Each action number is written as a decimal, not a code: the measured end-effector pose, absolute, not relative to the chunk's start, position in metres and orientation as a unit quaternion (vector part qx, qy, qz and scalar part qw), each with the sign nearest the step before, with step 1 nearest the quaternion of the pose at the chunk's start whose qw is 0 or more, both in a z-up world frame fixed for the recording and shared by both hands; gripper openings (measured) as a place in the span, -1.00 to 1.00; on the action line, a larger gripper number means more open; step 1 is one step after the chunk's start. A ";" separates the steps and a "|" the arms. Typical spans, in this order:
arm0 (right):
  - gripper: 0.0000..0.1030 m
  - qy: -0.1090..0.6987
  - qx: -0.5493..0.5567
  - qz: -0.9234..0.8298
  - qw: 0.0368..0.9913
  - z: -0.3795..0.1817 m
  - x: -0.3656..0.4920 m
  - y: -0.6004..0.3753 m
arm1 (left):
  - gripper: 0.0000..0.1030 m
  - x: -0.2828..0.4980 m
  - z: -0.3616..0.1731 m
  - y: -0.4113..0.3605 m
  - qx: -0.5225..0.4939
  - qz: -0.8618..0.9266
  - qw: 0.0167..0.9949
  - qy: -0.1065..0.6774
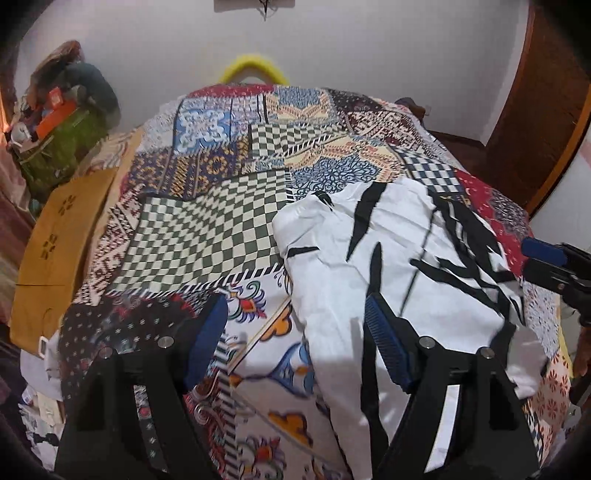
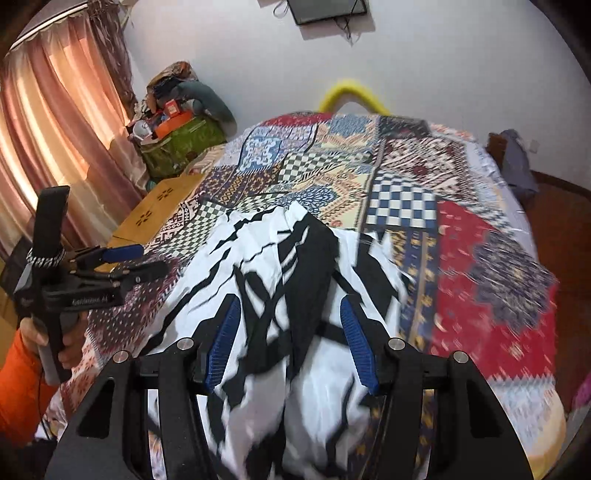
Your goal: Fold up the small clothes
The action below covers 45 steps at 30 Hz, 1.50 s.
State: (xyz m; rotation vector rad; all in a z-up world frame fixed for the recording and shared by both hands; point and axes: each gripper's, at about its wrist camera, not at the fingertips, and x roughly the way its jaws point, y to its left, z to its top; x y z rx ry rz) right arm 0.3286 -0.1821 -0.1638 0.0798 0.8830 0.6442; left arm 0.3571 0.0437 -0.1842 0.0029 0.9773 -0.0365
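A white cloth with black streaks (image 1: 399, 258) lay in a loose heap on the bed (image 1: 207, 229), on top of the busy patchwork cover. The left hand-held gripper (image 1: 295, 343) had its blue pads spread wide. One pad hung over the bare cover and the other over the near edge of the cloth, and I could not see it pinching anything. The right hand-held gripper (image 2: 290, 339) was spread wide too. The cloth bunched up between its two blue pads, but the pads stood apart from each other, not pressed on it.

Beside the bed, on the window side, sat a yellow-brown wooden board (image 2: 159, 210) with little flower cut-outs. Past the board stood a green bag (image 2: 181, 147) piled with boxes and stuff. Pink curtains (image 2: 55, 118) hung next to that pile. A yellow curved thing (image 2: 351, 92) peeked up behind the far end of the bed. A dark screen (image 2: 328, 11) hung on the wall above it. There was small white writing on the side of the left gripper, but it was too blurry to read.
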 end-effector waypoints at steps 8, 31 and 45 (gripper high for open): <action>-0.67 0.469 0.063 0.304 0.827 -0.201 0.375 -0.163 | 0.48 0.394 -0.224 0.054 -0.067 -0.032 0.856 0.512; -0.02 0.404 0.029 0.274 0.872 -0.153 0.326 -0.210 | 0.39 0.365 -0.202 0.064 -0.062 -0.008 0.867 0.494; 0.46 0.486 0.089 0.264 0.828 -0.208 0.316 -0.229 | 0.51 0.346 -0.245 0.046 -0.115 -0.064 0.822 0.554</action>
